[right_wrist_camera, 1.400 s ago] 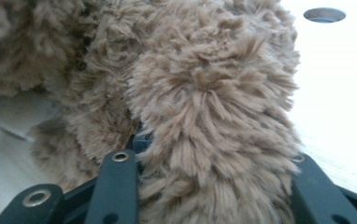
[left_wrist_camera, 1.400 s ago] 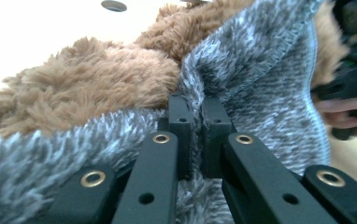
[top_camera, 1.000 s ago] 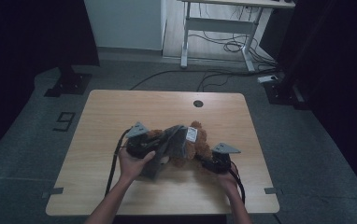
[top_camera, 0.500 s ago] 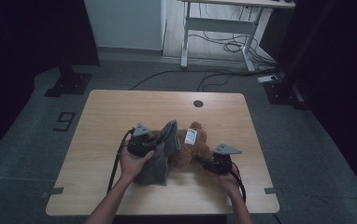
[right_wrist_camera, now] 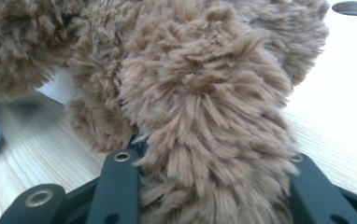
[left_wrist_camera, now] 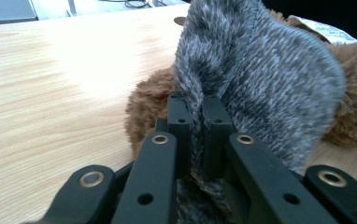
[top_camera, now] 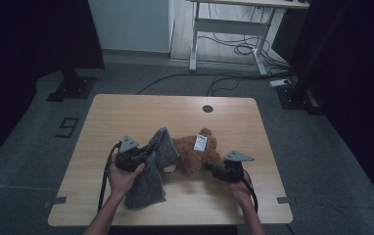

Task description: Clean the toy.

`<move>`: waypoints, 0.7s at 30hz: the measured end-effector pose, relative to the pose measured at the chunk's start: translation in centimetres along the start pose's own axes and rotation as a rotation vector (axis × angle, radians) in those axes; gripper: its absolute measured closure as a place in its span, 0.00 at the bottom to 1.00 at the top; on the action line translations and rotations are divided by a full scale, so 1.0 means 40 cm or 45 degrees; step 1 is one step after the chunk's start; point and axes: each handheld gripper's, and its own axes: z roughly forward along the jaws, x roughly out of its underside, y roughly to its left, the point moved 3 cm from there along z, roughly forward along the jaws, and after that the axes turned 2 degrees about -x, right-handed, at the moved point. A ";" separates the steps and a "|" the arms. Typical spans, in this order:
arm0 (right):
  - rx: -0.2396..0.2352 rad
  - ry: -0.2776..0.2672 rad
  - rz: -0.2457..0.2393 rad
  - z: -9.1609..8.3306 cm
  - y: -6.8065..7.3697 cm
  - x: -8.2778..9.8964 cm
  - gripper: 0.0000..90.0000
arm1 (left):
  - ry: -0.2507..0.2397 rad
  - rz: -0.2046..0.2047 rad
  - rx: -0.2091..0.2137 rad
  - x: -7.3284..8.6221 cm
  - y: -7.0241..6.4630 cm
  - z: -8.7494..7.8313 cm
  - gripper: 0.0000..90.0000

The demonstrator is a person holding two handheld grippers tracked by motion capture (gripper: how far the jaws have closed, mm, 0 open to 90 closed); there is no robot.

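Observation:
A brown plush bear [top_camera: 195, 154] with a white tag [top_camera: 200, 142] lies on the wooden table [top_camera: 141, 112]. A grey knitted cloth [top_camera: 148, 171] partly drapes over its left side and spreads toward the front edge. My left gripper [top_camera: 143, 155] is shut on a fold of this grey cloth [left_wrist_camera: 260, 79], its jaws pinched tight [left_wrist_camera: 197, 121]. My right gripper [top_camera: 213, 170] holds a furry limb of the bear [right_wrist_camera: 204, 116] between its jaws [right_wrist_camera: 209, 186], pressed in on both sides.
A round cable hole [top_camera: 207, 108] sits near the table's far edge. Beyond the table stand a white desk frame [top_camera: 229, 29] with floor cables and dark stands at both sides. A power strip [top_camera: 280, 82] lies on the floor at right.
My left gripper has drawn the grey cloth leftward and down off the bear, so more cloth now lies on the table in front. The right gripper and bear stayed put.

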 end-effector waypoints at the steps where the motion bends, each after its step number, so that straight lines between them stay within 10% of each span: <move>1: 0.004 0.002 -0.003 0.000 0.001 0.000 0.66 | -0.008 -0.012 0.016 -0.010 -0.002 -0.002 0.94; 7: 0.014 0.006 -0.004 0.001 0.002 -0.002 0.66 | -0.046 -0.004 0.125 -0.109 -0.057 0.022 0.94; 14: 0.010 0.005 -0.001 0.003 0.000 -0.003 0.66 | -0.015 0.067 0.267 -0.191 -0.197 0.121 0.94; 17: 0.007 0.005 0.001 0.003 -0.002 -0.002 0.66 | 0.048 0.120 0.242 -0.170 -0.244 0.166 0.94; 21: 0.007 0.003 0.001 0.003 -0.003 -0.001 0.66 | 0.082 0.113 0.161 -0.127 -0.204 0.174 0.94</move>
